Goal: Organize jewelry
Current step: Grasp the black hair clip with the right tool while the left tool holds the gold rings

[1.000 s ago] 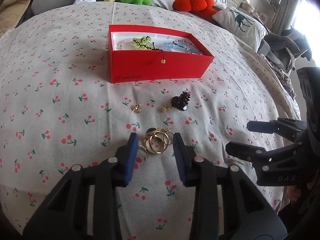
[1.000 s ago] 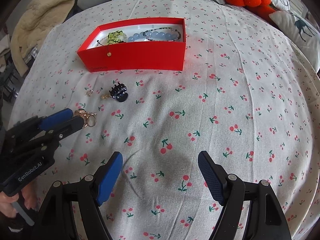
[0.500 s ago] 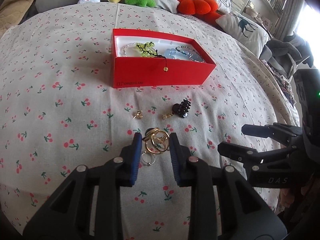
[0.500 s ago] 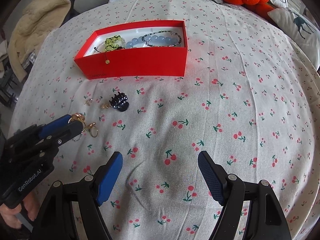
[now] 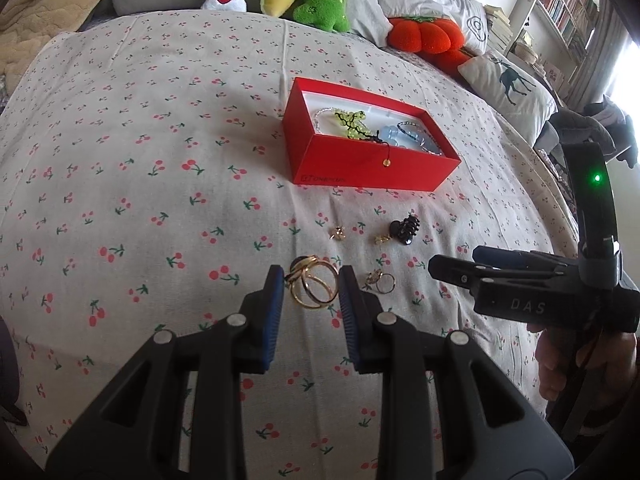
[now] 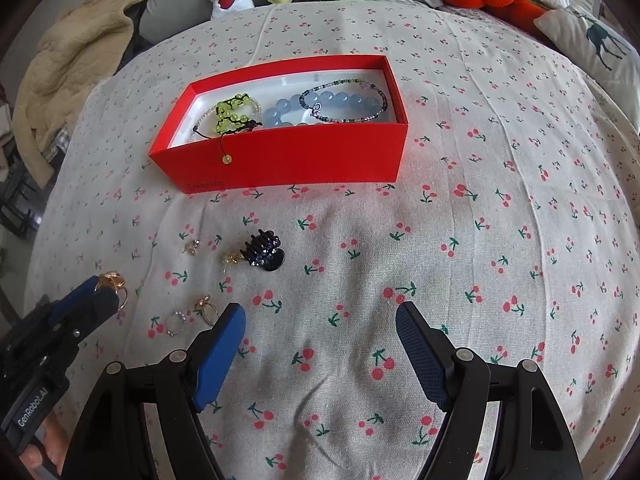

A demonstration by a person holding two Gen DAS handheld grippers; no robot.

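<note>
Gold rings (image 5: 313,289) now lifted clear, left gripper (image 5: 311,288) tilted down (jaws clamped); right gripper (image 6: 320,330) jaws apart.

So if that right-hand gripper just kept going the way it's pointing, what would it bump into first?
Probably only the cherry-print bedspread: the right gripper points steeply down with open, empty jaws over bare cloth. The black hair claw lies farther ahead and to its left, though depth is hard to judge.

The red box's (image 5: 362,168) near wall hides the lower part of the bracelets (image 5: 404,138) inside from the left wrist view. Lettering on that wall is too small to read. The left tool (image 6: 105,294) covers part of the gold rings (image 6: 114,282) in the right wrist view. Two tiny gold pieces (image 5: 337,233) beside the black hair claw (image 5: 405,230) are too small to identify. The pillow with a deer print (image 6: 600,40) is cut off by the picture's edge.
</note>
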